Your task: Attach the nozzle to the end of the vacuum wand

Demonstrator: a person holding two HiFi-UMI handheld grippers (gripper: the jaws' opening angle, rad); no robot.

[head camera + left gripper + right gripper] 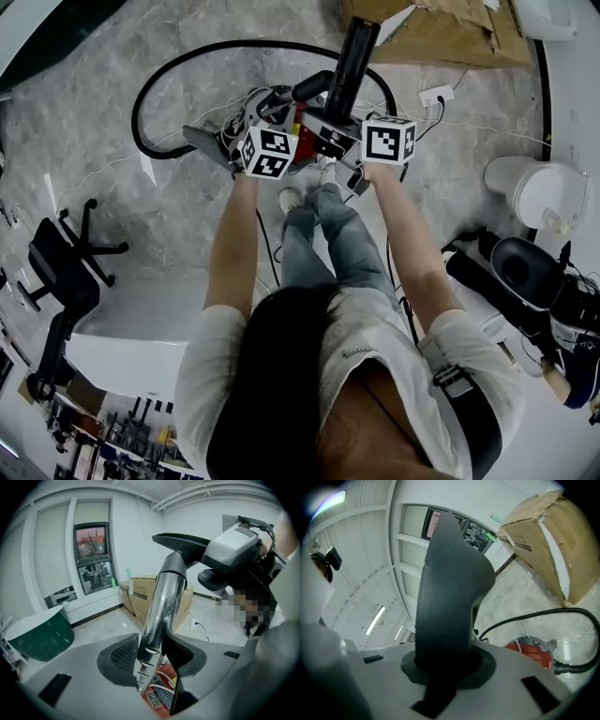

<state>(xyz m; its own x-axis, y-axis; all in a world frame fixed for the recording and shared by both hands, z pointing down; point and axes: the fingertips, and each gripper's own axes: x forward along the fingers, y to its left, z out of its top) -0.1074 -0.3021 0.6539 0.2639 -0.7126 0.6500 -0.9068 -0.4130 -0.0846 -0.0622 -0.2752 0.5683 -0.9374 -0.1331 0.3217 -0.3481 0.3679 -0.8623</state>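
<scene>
Nozzle of curved matte-black plastic [445,602] stood above the red vacuum canister [534,651], clamped in our right gripper [445,667]; our left gripper [152,660] was closed on the shiny chrome metal wand [161,606] over that canister.

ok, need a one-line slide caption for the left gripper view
Left gripper clamps the chrome vacuum wand while the right gripper holds the black nozzle at its far end.

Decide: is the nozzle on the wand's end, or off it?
On it: the black nozzle caps the top of the chrome wand in the left gripper view. Fully seated? Cannot tell.
</scene>
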